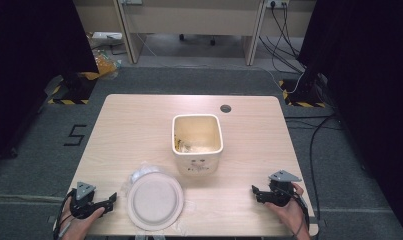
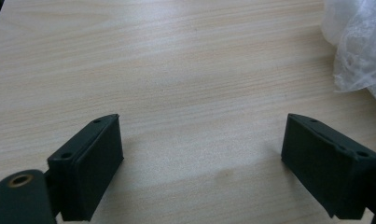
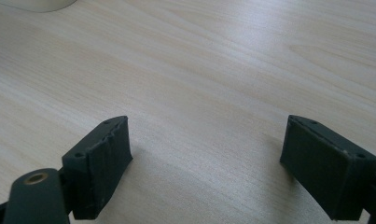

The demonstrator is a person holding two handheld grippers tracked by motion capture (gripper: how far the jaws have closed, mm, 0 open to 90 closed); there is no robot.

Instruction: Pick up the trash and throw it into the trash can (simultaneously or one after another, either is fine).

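A white paper plate (image 1: 155, 200) lies flat at the near edge of the table (image 1: 134, 125), face up, resting on a crumpled clear plastic bag (image 1: 139, 175). Being round, it has no long axis and points nowhere; its rim just overhangs the table's near edge. The left gripper (image 1: 109, 201) sits just beside it on the left, jaws spread wide with only bare wood between them, aimed toward the plate. The right gripper (image 1: 254, 192) rests well apart at the right, jaws equally spread and empty, facing left. A cream square bin (image 1: 197, 142) stands upright behind the plate, with scraps inside.
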